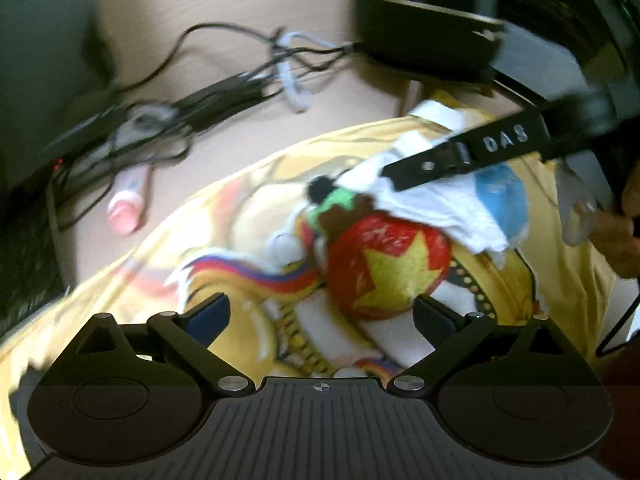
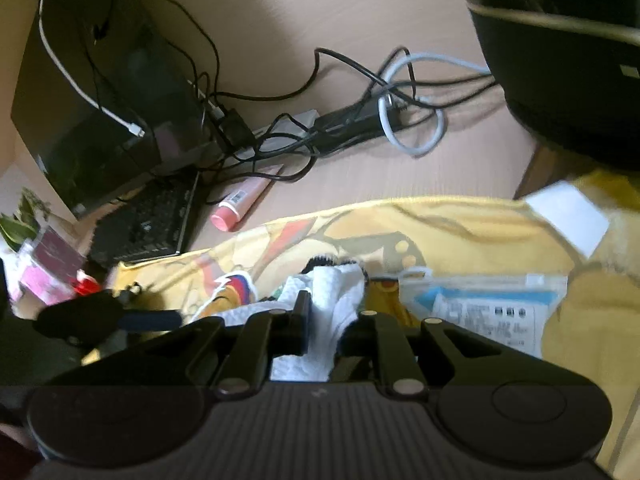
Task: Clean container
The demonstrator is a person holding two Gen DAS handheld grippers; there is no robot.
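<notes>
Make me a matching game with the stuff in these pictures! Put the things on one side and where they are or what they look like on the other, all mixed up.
Things:
1. white tissue
2. pink tube
3. red ball with a yellow star
4. left gripper

Clues:
A. jaws wide open, nothing between them
B. pinched in the right gripper
C. lying on the wooden desk beside the black cables
D. sitting on the yellow cloth

Pairs: 1-B, 2-C, 3-D, 4-A

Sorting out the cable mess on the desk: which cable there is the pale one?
The looped light grey cable, coiled beside the black adapter. The other cables tangled around it are thin and black.
</notes>
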